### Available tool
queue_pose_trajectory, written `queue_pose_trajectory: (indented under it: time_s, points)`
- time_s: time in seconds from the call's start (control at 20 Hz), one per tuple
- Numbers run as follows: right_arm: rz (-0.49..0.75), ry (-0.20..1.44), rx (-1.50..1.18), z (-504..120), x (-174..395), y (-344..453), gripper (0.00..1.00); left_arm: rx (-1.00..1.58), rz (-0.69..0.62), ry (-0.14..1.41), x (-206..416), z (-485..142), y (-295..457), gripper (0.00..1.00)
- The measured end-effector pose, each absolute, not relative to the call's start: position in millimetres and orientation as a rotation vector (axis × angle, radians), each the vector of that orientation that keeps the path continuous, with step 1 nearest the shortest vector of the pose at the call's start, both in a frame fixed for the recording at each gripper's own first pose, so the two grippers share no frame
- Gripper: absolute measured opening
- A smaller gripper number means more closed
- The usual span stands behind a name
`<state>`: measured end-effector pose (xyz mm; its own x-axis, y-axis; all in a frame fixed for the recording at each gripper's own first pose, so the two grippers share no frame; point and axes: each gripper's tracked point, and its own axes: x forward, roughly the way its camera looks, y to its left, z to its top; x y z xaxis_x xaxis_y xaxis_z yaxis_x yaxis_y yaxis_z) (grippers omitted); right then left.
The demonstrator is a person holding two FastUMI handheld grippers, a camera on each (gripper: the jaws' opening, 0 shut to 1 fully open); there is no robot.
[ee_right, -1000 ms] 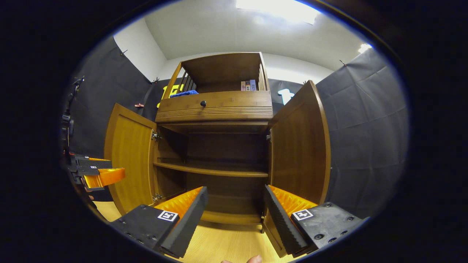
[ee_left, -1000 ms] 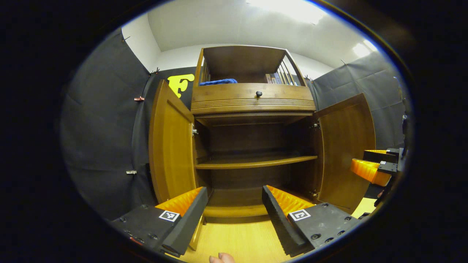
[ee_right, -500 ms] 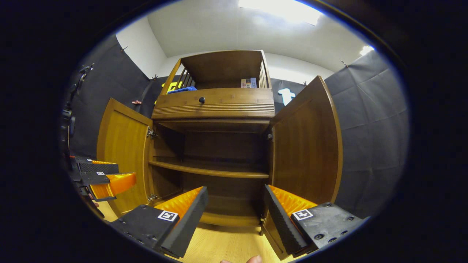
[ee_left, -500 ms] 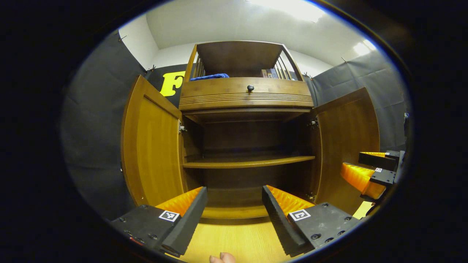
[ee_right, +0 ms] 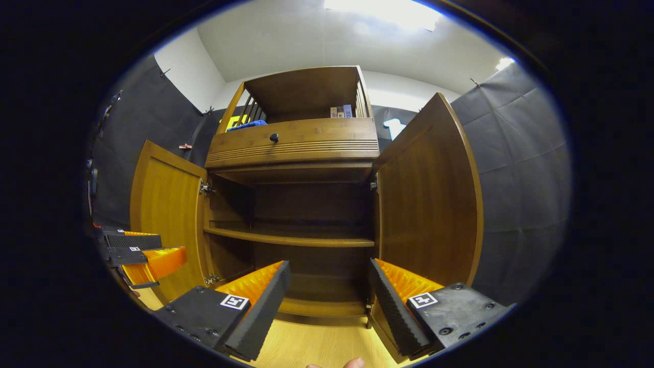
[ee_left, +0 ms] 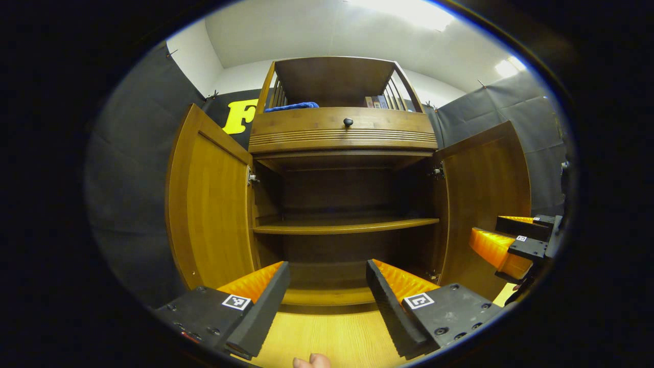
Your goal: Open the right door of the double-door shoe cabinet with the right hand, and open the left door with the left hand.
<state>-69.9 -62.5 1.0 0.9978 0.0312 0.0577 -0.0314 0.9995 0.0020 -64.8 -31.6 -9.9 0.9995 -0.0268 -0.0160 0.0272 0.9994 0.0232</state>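
Shoe cabinet point(ee_left: 343, 153) stands on the floor point(ee_left: 332, 337), directly ahead in the left gripper view. Left door point(ee_left: 212, 204) is swung out to the left, right door point(ee_left: 485, 199) to the right. One shelf point(ee_left: 345, 225) spans the interior between them. Drawer point(ee_left: 342, 130) sits above the door compartment, with a railed open compartment on top; a cloth point(ee_left: 291, 107) lies at its left, books point(ee_left: 375, 102) stand at its right. Left hand-held gripper point(ee_left: 327, 296) is in front of the lower opening, fingers apart. Right hand-held gripper point(ee_left: 503, 240) is in front of the right door, touching nothing.
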Motion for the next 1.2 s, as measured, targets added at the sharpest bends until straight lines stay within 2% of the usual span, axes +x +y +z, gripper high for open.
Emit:
queue_pose_trajectory:
  time_s: [1.2]
  points:
    - [0.050,-0.077,-0.004,8.3,-70.6,-52.7,0.97,0.013,-0.034,0.012,-64.6,-13.0,-27.9,0.93]
